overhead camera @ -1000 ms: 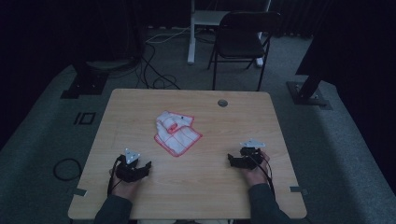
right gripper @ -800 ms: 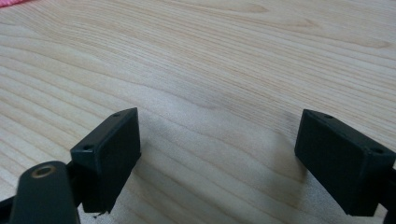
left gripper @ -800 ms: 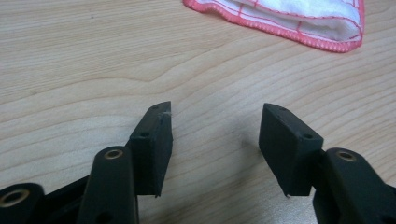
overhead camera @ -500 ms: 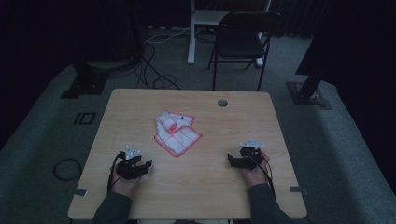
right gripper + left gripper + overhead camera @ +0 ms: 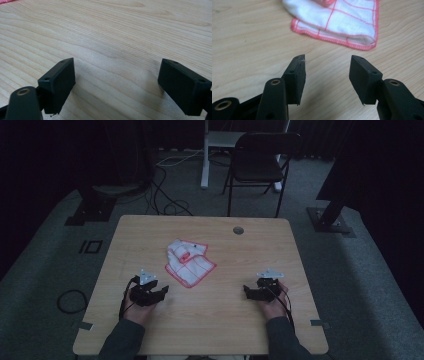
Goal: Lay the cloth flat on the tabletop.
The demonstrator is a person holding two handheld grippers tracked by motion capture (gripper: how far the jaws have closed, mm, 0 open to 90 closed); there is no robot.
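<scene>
A white cloth with red grid lines and red hem (image 5: 190, 262) lies crumpled and partly folded at the table's middle. In the left gripper view its hemmed corner (image 5: 342, 22) lies just beyond the jaws. My left gripper (image 5: 162, 291) (image 5: 327, 67) hovers low over the wood, near the cloth's lower left. It is open after closing a little, with nothing between its pads. My right gripper (image 5: 247, 291) (image 5: 116, 75) sits at the right front, open wide over bare wood, pointing left.
The wooden table (image 5: 225, 320) has a round cable hole (image 5: 238, 230) near its far edge. Behind the table stand a black folding chair (image 5: 262, 162) and a white desk leg (image 5: 205, 155). Cables and dark stand bases (image 5: 92, 212) lie on the floor.
My left gripper has lifted slightly and edged toward the cloth. The right gripper and the cloth have not moved.
</scene>
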